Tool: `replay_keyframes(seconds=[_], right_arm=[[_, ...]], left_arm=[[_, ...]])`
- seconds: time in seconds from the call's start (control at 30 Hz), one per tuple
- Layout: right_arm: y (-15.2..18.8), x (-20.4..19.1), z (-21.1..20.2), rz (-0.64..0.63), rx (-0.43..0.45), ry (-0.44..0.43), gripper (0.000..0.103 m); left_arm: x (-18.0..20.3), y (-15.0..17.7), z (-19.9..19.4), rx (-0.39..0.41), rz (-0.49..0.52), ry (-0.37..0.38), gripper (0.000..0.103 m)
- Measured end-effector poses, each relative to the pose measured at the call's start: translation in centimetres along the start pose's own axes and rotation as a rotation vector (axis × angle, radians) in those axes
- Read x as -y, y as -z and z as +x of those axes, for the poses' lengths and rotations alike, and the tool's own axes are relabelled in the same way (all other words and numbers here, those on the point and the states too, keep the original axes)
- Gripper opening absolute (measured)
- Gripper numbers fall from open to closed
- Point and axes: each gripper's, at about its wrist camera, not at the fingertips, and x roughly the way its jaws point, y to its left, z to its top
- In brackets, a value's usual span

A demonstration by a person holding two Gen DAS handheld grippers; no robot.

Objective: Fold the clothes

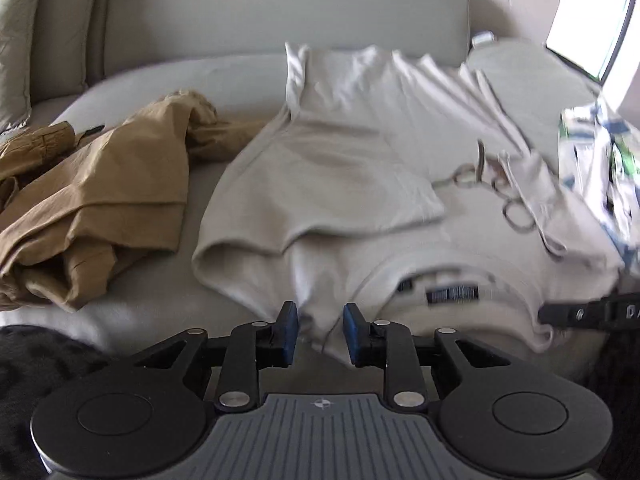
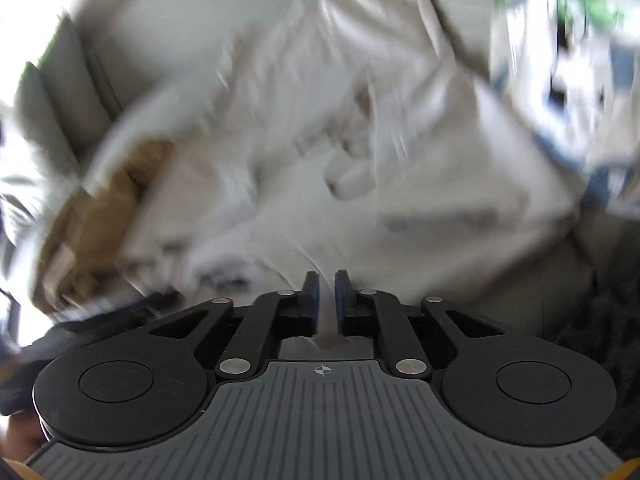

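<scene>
The white T-shirt lies spread on the grey sofa, collar toward you. Your left gripper sits low at its near edge, jaws apart around a fold. Your right gripper pinches white cloth. One tan garment lies beside it.

Garments: three in the left wrist view. One cream T-shirt, centre. One tan garment, left. One blue-green patterned garment, far right. Grippers: two. Right wrist view blurred; count not confirmed there.
</scene>
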Motion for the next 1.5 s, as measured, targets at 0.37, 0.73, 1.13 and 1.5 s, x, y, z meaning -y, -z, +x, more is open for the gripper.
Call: replay_keyframes(seconds=[0.37,0.73,1.13,1.5], right_arm=[[-3.7,-1.4,-13.9,-0.051,0.177,-0.118,0.034],[-8.4,-3.1,-15.4,-0.037,0.279,-0.088,0.045],[-7.9,0.2,-11.6,0.097,0.192,-0.048,0.052],[-10.2,-1.4,-14.8,0.037,0.306,-0.075,0.064]], left_arm=[[-1.7,-7.1,-10.2,0.295,0.033,0.051,0.06],[-2.0,-9.8,-7.4,0.281,0.035,0.002,0.069],[-2.3,-8.4,-5.0,0.198,0.056,0.013,0.068],[-1.6,-13.8,-7.2,0.351,0.126,-0.015,0.072]])
